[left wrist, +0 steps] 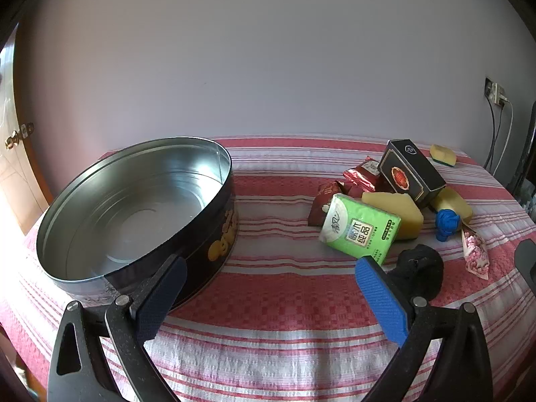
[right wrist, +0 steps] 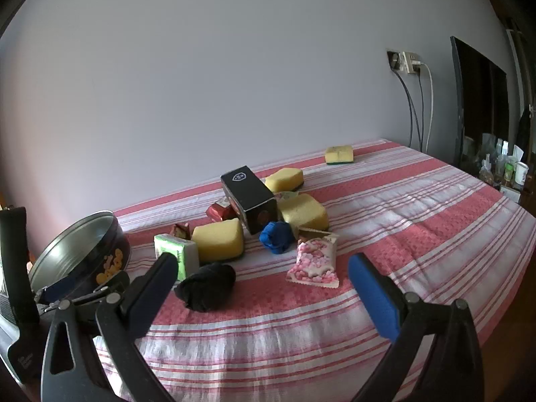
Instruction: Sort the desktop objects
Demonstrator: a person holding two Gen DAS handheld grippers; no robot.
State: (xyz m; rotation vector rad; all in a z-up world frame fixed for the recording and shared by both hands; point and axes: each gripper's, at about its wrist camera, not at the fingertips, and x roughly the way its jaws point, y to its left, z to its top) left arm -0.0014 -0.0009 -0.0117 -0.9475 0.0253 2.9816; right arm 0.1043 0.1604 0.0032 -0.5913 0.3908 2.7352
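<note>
An empty round dark tin point(left wrist: 134, 207) stands at the left of the table; it also shows in the right wrist view point(right wrist: 83, 251). To its right lies a pile: a green tissue pack point(left wrist: 360, 232) point(right wrist: 176, 251), yellow sponges point(left wrist: 398, 211) point(right wrist: 219, 239), a black box point(left wrist: 412, 174) point(right wrist: 249, 197), red packets point(left wrist: 361, 176) point(right wrist: 219, 211), a blue toy point(left wrist: 447, 224) point(right wrist: 276, 236), a black cloth ball point(left wrist: 420, 273) point(right wrist: 207, 284) and a pink sachet point(left wrist: 475, 256) point(right wrist: 315, 263). My left gripper point(left wrist: 269, 274) is open and empty, between tin and pile. My right gripper point(right wrist: 263, 269) is open and empty, just short of the black ball and sachet.
A red and white striped cloth point(right wrist: 402, 221) covers the table. A lone yellow sponge point(right wrist: 339, 154) lies at the back by the wall. Cables hang from a wall socket point(right wrist: 407, 62). Bottles point(right wrist: 502, 167) stand beyond the right edge. A door point(left wrist: 13, 154) is at far left.
</note>
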